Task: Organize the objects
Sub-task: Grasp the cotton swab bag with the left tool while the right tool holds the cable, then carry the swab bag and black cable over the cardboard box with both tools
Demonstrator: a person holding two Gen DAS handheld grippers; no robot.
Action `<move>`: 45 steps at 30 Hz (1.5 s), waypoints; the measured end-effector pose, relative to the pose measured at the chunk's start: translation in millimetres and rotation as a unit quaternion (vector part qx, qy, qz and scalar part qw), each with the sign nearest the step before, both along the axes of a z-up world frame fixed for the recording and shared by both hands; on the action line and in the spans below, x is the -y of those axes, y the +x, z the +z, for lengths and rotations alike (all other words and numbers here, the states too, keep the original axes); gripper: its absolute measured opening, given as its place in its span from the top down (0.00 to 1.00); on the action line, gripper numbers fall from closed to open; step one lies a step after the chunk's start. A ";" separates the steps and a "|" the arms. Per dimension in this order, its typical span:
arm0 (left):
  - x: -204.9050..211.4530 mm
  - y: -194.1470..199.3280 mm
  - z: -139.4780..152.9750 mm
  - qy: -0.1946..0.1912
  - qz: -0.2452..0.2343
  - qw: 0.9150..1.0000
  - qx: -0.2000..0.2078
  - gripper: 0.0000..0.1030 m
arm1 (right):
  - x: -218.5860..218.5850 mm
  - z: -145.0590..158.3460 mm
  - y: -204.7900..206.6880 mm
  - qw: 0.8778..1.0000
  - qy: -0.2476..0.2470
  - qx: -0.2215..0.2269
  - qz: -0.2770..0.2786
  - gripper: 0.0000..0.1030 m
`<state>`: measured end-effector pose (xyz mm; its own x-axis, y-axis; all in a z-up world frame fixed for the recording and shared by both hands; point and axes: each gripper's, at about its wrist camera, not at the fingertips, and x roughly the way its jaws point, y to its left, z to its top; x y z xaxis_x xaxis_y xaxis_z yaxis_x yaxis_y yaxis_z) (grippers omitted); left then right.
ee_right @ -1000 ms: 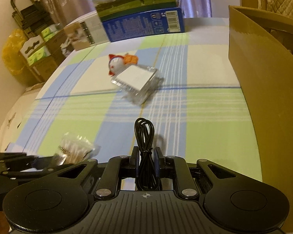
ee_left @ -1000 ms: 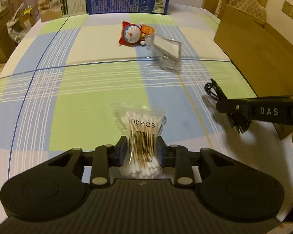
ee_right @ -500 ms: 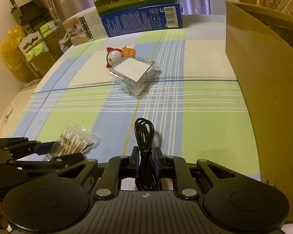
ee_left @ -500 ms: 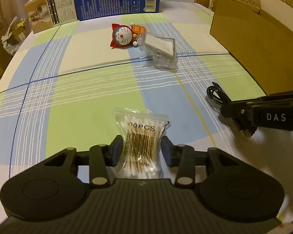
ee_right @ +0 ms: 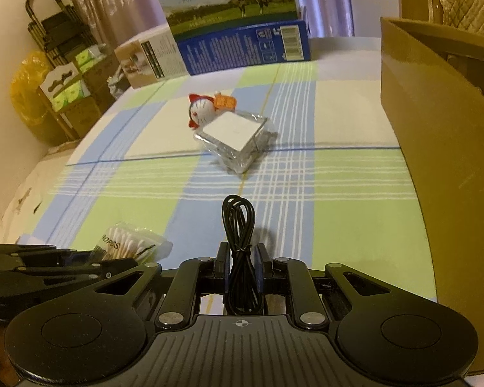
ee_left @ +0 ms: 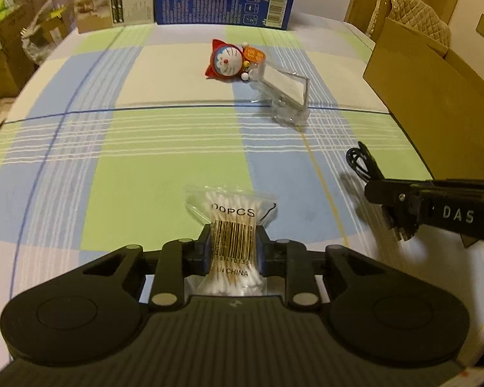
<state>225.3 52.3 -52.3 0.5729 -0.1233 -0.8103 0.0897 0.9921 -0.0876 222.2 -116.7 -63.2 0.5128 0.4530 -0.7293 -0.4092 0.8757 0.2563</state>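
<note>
A clear bag of cotton swabs (ee_left: 232,213) with a barcode label is pinched at its middle by my left gripper (ee_left: 233,243), which is shut on it near the table's front edge. My right gripper (ee_right: 241,254) is shut on a coiled black cable (ee_right: 238,219), whose loop sticks out forward and throws a shadow on the cloth. In the left wrist view the right gripper (ee_left: 403,203) and the cable (ee_left: 359,161) are at the right. The right wrist view has the left gripper (ee_right: 126,262) and the swab bag (ee_right: 129,242) at the lower left.
A red and white cat toy (ee_left: 227,61) leans against a clear plastic box (ee_left: 284,93) mid-table on the checked cloth (ee_left: 113,161). An open cardboard box (ee_right: 435,145) stands along the right side. A milk carton case (ee_right: 242,42) and a smaller box (ee_left: 113,0) line the far edge.
The left fingers stood a little apart around the swab bag half a second ago and now squeeze it. The right gripper has kept hold of the cable throughout.
</note>
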 end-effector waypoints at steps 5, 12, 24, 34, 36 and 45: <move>0.2 -21.3 12.0 -0.011 0.023 1.000 0.014 0.80 | 4.9 7.0 -20.6 1.000 -0.002 0.019 -0.002 0.89; 6.4 -64.1 33.1 -0.021 0.055 0.998 0.036 0.80 | 19.3 16.5 -52.5 0.999 0.014 0.026 -0.011 0.89; 31.8 -121.7 62.7 -0.045 0.067 0.995 0.055 0.80 | 44.8 30.5 -110.1 0.998 0.037 0.045 -0.031 0.89; 47.9 -155.6 87.9 -0.044 0.061 0.994 0.078 0.80 | 70.2 53.7 -159.6 0.996 0.050 0.058 -0.045 0.89; 50.1 -160.3 90.6 -0.044 0.060 0.994 0.081 0.80 | 76.5 58.3 -165.9 0.996 0.050 0.059 -0.049 0.89; 62.0 -176.3 105.0 -0.050 0.047 0.993 0.093 0.80 | 98.6 78.5 -177.5 0.993 0.052 0.077 -0.070 0.89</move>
<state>49.0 -9.7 52.7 0.7242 -0.1374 -0.6758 0.0215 0.9840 -0.1770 44.8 -215.3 15.3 0.6777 0.4379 -0.5907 -0.3263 0.8990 0.2921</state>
